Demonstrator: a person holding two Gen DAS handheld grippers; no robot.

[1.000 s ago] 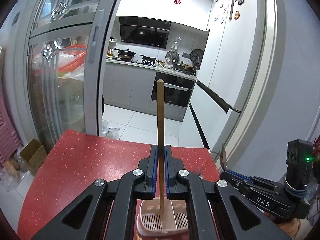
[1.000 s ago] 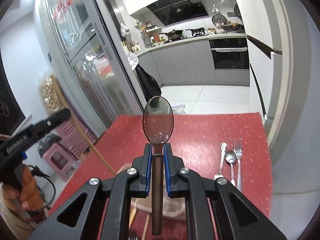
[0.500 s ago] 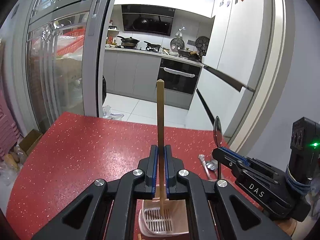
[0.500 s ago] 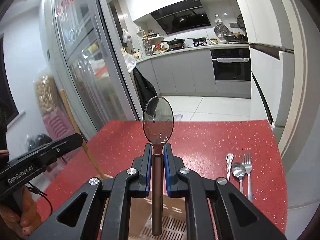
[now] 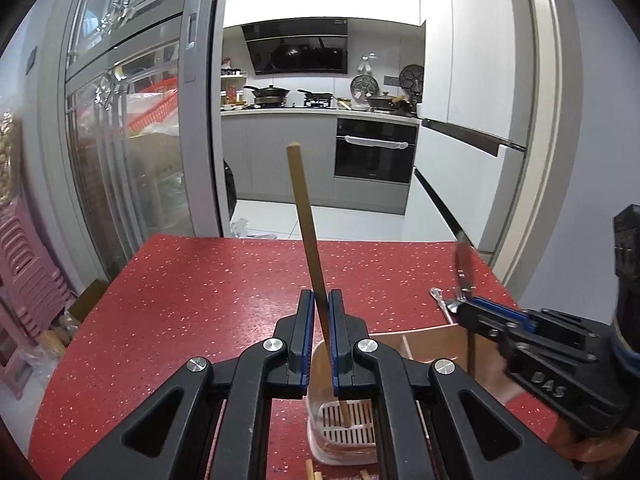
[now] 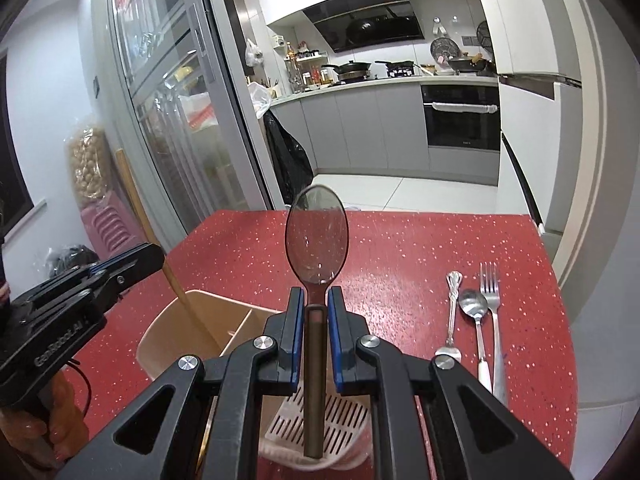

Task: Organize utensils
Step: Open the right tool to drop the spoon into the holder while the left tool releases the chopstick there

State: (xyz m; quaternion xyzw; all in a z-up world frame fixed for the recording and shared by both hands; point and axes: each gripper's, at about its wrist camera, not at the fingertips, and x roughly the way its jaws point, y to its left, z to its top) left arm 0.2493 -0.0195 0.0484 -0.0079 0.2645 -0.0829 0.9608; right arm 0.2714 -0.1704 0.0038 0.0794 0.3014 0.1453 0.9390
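While clamped upright, chopstick (image 5: 310, 240) in left claw (image 5: 320, 320), spoon (image 6: 316, 240) in right claw (image 6: 314, 312).

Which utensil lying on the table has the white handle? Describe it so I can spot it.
Look at the red table, right side, where three metal utensils lie side by side. It is the small spoon in the middle, between the ornate-handled piece and the fork. Its bowl points away, and only it has a white handle.

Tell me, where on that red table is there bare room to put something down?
The red table is bare across its far half, beyond the beige holder, and on its left side in the left wrist view. It is crowded near the right edge, where a fork and two spoons lie, and around the holder, where both grippers work.
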